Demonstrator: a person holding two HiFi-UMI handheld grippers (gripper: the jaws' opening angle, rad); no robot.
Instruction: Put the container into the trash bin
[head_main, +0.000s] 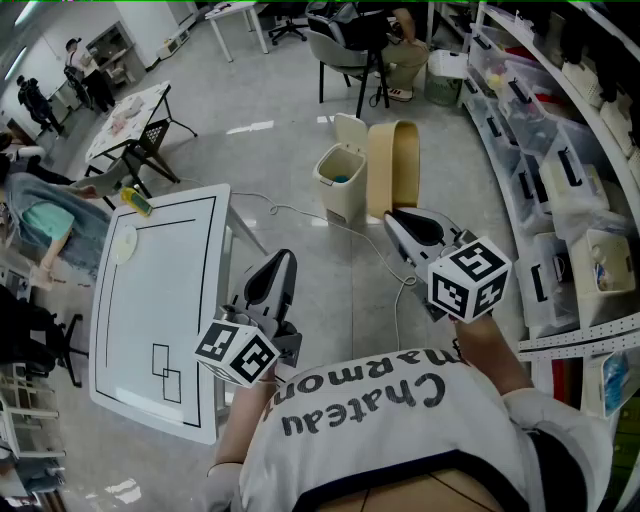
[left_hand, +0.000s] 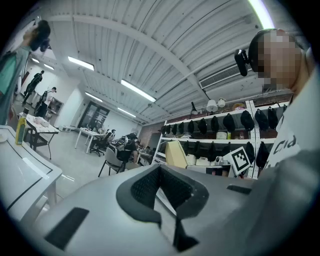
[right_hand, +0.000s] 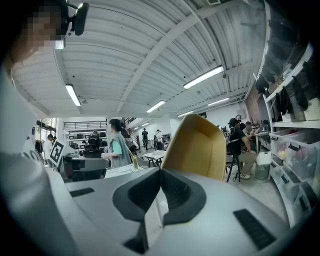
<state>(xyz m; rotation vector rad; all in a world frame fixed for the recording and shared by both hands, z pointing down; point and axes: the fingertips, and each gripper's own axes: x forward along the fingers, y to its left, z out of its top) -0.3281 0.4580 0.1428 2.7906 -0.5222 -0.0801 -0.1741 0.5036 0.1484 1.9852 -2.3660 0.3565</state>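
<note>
1. Head view, far left: a white rectangular table with black outline markings (head_main: 150, 300) stands clear of the action, its near corner beside the left gripper (head_main: 286, 260).
2. That left gripper hangs idle. In the left gripper view its jaws (left_hand: 160, 172) are pressed together with nothing between them.
3. Ahead on the grey floor stands the small white plastic trash bin (head_main: 338, 185). Its flip lid is raised on the far side and its mouth is open upward.
4. Just right of the bin is the tall tan open-sided container (head_main: 385, 165). Its long axis runs away from the person and its hollow faces the head camera.
5. The right gripper (head_main: 397, 218) has its jaws closed on the container's near end. In the right gripper view the tan wall (right_hand: 197, 145) rises straight from the shut tips (right_hand: 160, 172).
6. The bin lies forward and left of this claw, so the right hand is the nearer one. I judge a short swing left would do it, then a tip downward.
7. Shelving with clear storage boxes (head_main: 560, 180) crowds the right side, while the floor to the left is open. The upright lid blocks the bin's far edge, and the fit looks tight.
</note>
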